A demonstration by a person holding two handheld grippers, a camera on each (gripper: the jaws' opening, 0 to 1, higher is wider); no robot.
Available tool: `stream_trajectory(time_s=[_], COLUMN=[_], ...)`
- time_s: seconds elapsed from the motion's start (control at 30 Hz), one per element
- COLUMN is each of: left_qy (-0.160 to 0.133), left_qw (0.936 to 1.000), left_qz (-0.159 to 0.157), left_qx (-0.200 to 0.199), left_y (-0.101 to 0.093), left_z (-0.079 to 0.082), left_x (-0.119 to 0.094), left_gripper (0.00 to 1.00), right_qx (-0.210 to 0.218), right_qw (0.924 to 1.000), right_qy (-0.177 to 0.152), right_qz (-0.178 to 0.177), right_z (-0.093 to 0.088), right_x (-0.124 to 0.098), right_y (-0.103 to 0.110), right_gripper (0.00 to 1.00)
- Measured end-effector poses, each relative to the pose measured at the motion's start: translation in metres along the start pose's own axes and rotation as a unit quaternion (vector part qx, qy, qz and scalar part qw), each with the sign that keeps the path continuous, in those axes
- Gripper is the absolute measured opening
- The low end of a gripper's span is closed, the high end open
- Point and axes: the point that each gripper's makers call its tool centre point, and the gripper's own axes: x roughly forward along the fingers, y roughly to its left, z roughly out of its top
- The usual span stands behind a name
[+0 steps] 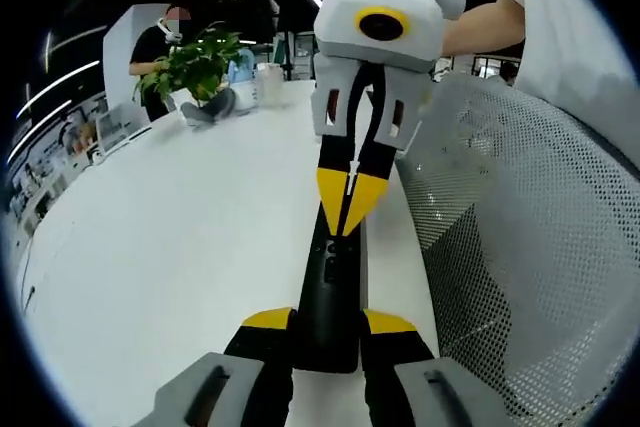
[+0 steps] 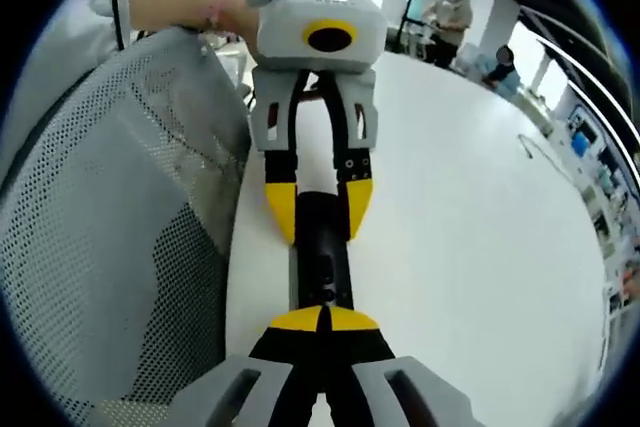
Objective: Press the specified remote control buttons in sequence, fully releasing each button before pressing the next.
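Remote lies flat on white counter, near its edge by a grey mesh chair back; long axis runs straight from one gripper to the other. Left gripper straddles the near end of remote w/ yellow tips either side of the black body, jaws narrow, flanking it; can't tell if squeezing or just bracketing. Right gripper comes in from the opposite end, tips pinched together to a single point, resting on or just above remote's top face at the button area; contact not resolvable. Judgement: right is the pressing tool, left the steadier. Next move hinges on right tip travelling along the long axis btwn buttons, lifting clear first. Potted plant far across counter, well apart.
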Motion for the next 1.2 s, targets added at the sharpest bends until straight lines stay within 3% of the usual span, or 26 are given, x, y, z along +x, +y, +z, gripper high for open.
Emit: stream_trajectory(time_s=[0.37, 0.47, 0.6, 0.9, 1.03, 1.2], left_qy=[-0.004, 0.003, 0.003, 0.007, 0.015, 0.012], left_qw=[0.9999, 1.0, 0.9999, 0.9999, 0.9998, 0.9999], left_qz=[-0.002, -0.003, -0.01, -0.009, -0.01, -0.009], left_qx=[0.01, -0.004, -0.011, 0.004, 0.008, 0.007], left_y=[-0.002, -0.002, -0.003, -0.002, -0.002, -0.003], left_z=[0.0, 0.001, 0.005, 0.004, 0.004, 0.003], left_x=[0.0, 0.001, 0.006, 0.006, 0.007, 0.006], left_gripper=[0.25, 0.27, 0.3, 0.25, 0.25, 0.25], right_qx=[0.039, 0.045, 0.055, 0.072, 0.041, 0.04], right_qw=[0.9978, 0.9971, 0.997, 0.9961, 0.9987, 0.9988], right_qy=[0.03, 0.034, 0.022, -0.016, -0.004, 0.011], right_qz=[0.045, 0.052, 0.05, 0.05, 0.031, 0.026], right_z=[-0.001, -0.002, -0.004, -0.003, -0.004, -0.012], right_x=[0.002, 0.002, 0.001, -0.001, -0.001, -0.004], right_y=[0.0, 0.001, 0.001, 0.002, 0.002, -0.003], right_gripper=[0.0, 0.0, 0.0, 0.0, 0.0, 0.0])
